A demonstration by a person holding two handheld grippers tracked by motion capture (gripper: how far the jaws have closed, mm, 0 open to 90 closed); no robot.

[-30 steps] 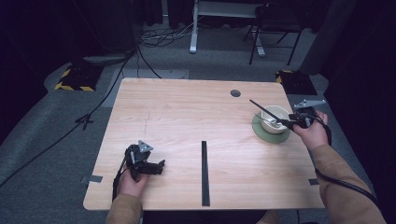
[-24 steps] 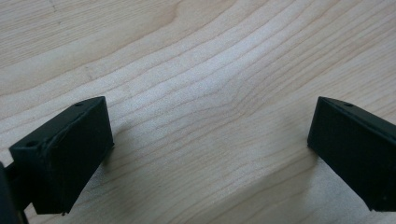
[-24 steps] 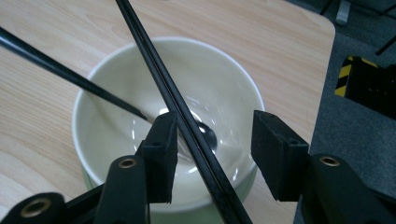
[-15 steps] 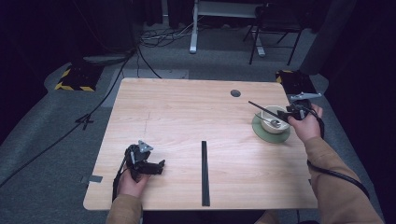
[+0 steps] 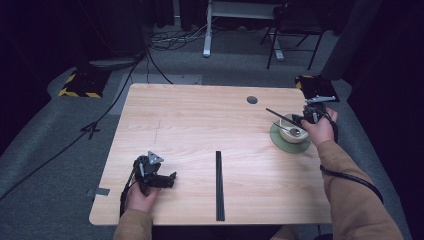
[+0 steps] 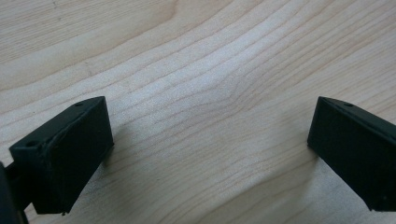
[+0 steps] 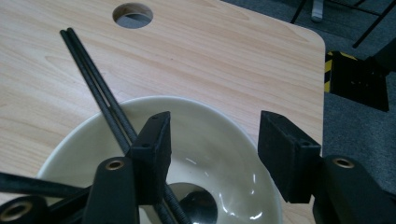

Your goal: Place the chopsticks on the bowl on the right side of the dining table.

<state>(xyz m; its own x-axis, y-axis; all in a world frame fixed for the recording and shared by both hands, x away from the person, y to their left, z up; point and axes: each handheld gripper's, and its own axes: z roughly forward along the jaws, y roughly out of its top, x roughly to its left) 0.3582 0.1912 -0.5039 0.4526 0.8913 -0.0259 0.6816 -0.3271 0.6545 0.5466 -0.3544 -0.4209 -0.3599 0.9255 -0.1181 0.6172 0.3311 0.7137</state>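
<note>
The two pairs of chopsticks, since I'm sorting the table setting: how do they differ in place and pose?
The chopsticks in the bowl lean on the cream bowl, tips raised toward the table's hole. The chopsticks on the table lie flat, near the front edge. Both pairs are black, sticks side by side.

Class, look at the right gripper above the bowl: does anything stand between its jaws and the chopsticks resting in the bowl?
Nothing visible does. The right gripper hangs open over the bowl, and the chopsticks lie against the outer side of one jaw, not between the jaws.
</note>
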